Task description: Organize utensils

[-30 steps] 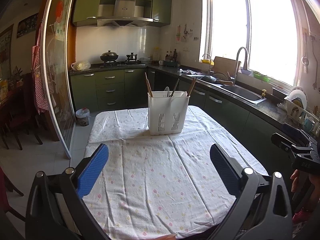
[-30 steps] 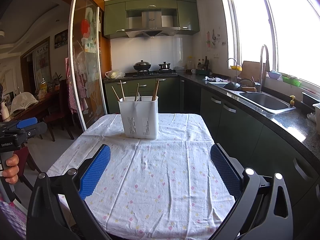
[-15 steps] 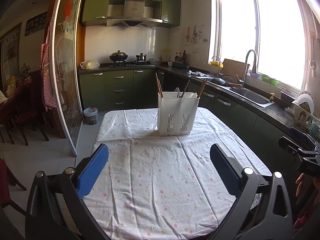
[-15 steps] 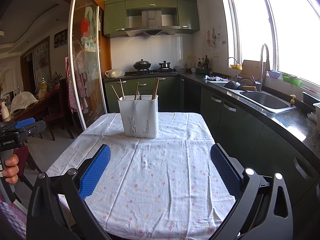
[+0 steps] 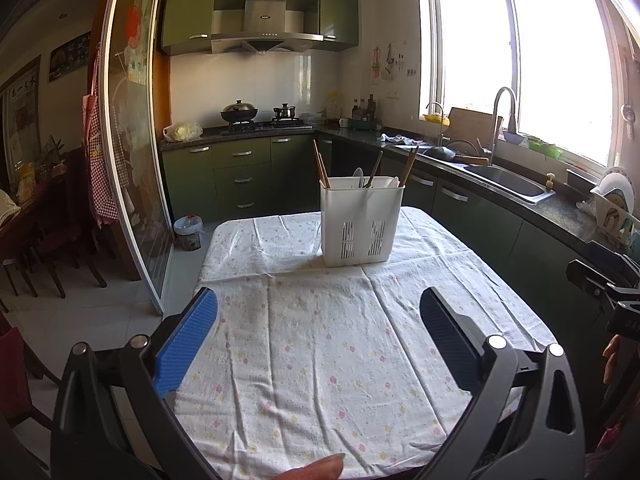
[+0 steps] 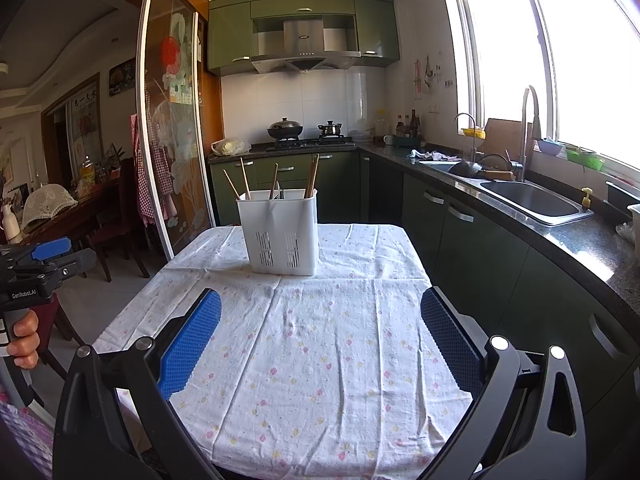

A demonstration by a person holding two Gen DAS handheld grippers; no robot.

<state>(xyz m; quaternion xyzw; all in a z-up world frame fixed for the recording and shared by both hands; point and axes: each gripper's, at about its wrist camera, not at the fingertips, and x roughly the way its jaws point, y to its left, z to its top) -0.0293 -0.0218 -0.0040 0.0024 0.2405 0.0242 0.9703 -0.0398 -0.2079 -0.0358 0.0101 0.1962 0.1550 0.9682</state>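
Note:
A white slotted utensil holder (image 5: 361, 222) stands upright near the far end of the table, with chopsticks (image 5: 321, 164) and a spoon handle sticking out; it also shows in the right wrist view (image 6: 281, 232). My left gripper (image 5: 318, 322) is open and empty, low over the near half of the table. My right gripper (image 6: 320, 320) is open and empty, also well short of the holder. Each gripper shows at the edge of the other's view: the right one (image 5: 604, 280) and the left one (image 6: 44, 260).
The table wears a white flowered cloth (image 5: 320, 340). A green counter with a sink (image 6: 528, 200) runs along the right. A glass sliding door (image 5: 132, 160) and dining chairs (image 5: 68, 216) stand on the left. A small bin (image 5: 188, 232) sits on the floor.
The left wrist view has swung to the left, so the holder sits further right in it and looks a little nearer. The right gripper has barely moved. Both stay open.

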